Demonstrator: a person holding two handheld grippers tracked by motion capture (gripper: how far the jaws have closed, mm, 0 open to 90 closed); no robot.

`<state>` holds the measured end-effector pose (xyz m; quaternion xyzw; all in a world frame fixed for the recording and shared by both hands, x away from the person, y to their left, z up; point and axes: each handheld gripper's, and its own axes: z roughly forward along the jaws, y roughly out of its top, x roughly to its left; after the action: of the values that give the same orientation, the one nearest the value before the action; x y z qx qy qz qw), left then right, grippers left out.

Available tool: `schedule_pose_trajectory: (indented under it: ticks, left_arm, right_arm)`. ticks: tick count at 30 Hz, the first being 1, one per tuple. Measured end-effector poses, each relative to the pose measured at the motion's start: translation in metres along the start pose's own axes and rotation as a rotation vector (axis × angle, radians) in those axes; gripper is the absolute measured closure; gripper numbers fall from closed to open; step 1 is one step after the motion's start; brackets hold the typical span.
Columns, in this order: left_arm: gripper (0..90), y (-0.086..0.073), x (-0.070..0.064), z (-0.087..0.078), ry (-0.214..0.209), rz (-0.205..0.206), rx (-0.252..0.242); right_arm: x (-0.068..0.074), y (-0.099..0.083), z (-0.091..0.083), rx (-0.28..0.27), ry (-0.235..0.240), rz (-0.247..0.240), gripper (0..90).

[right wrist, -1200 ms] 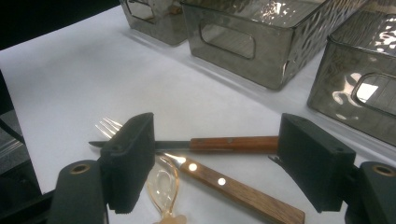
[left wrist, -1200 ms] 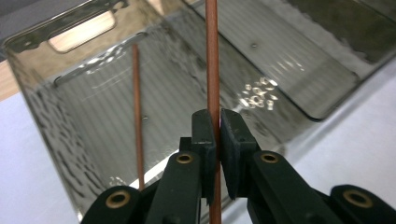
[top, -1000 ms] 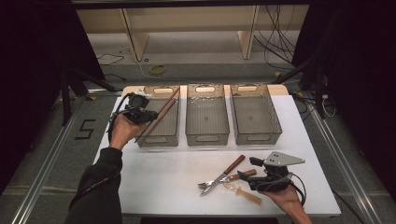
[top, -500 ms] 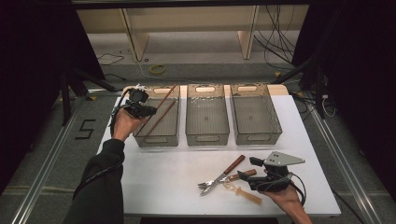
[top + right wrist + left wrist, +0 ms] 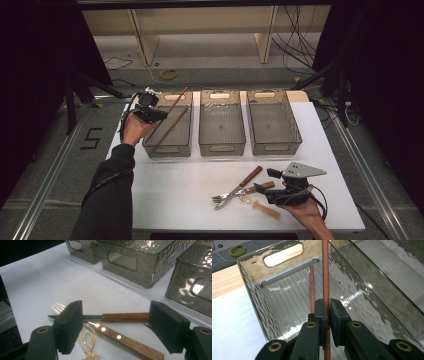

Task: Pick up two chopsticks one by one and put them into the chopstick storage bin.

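My left gripper [image 5: 151,113] [image 5: 329,312] hangs over the left clear bin [image 5: 167,150] [image 5: 252,282], shut on a brown chopstick [image 5: 174,105] [image 5: 325,275] that slants up toward the bin's far end. A second chopstick [image 5: 171,127] [image 5: 312,287] lies inside that bin. At the front right, my right gripper [image 5: 272,191] [image 5: 117,327] stands open just over a wooden-handled knife [image 5: 248,178] [image 5: 125,316], a wooden-handled fork [image 5: 222,198] [image 5: 126,339] and a clear plastic spoon [image 5: 261,206] [image 5: 88,339], gripping none of them.
Two more clear bins, the middle one [image 5: 222,148] [image 5: 130,255] and the right one [image 5: 275,148] [image 5: 192,290], stand in a row beside the left bin on the white table [image 5: 170,195]. Cables and a yellow ring [image 5: 168,74] lie on the floor beyond.
My left gripper has carried the chopstick a little farther back along the left bin. The right gripper and the cutlery have stayed in place.
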<state>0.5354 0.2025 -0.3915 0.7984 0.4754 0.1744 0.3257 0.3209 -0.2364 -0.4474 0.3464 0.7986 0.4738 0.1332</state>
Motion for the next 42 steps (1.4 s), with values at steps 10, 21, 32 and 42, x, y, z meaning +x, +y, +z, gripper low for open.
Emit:
schedule_pose_trajectory:
  ticks: [10,21,32,42]
  left_arm:
    - [83.8,-0.005,0.005,0.007,0.006,-0.014,-0.010]
    - [81.7,-0.011,0.009,0.019,0.021,-0.043,0.011]
    - [54.0,-0.011,0.009,0.004,-0.033,-0.087,-0.032]
    - [41.0,-0.024,-0.005,-0.012,-0.098,-0.090,-0.097]
  right_arm:
    - [0.001,0.000,0.000,-0.001,-0.001,-0.004,28.8]
    - [0.000,0.000,0.000,0.000,0.000,0.000,28.8]
    - [0.001,0.000,-0.001,-0.001,-0.003,0.003,28.8]
    - [0.001,0.000,0.000,0.001,-0.004,-0.002,28.8]
